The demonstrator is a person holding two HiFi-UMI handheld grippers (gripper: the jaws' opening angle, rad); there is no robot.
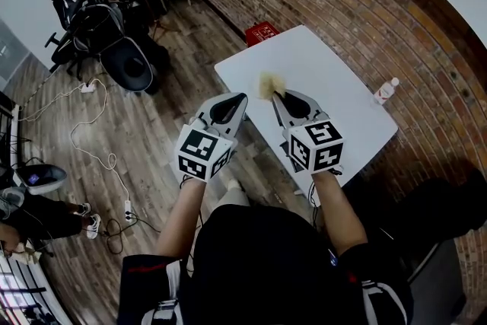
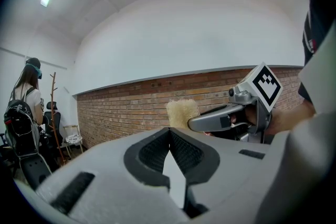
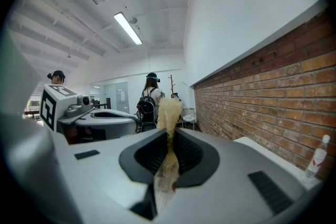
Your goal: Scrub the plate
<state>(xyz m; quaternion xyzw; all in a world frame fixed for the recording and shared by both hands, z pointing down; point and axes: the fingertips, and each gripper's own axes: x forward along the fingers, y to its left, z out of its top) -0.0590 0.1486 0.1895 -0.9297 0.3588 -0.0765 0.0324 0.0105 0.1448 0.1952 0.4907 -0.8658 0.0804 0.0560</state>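
Overhead, shows right gripper point(image 1: 278, 97) clamped on pale fibrous scrubber point(image 1: 267, 84), tuft poking past jaws over white table point(image 1: 335, 80). Shows left gripper point(image 1: 240, 98) pinched together, empty. Finds no plate in any view. Looks light, soft, springy; best gripped at flattened base, leaving tuft free.

A bottle point(image 1: 386, 90) sits by the desk's point(image 1: 335, 72) right edge, a red crate point(image 1: 261, 33) on the floor point(image 1: 163, 156) past its far corner, cables point(image 1: 91, 152) across the floor.
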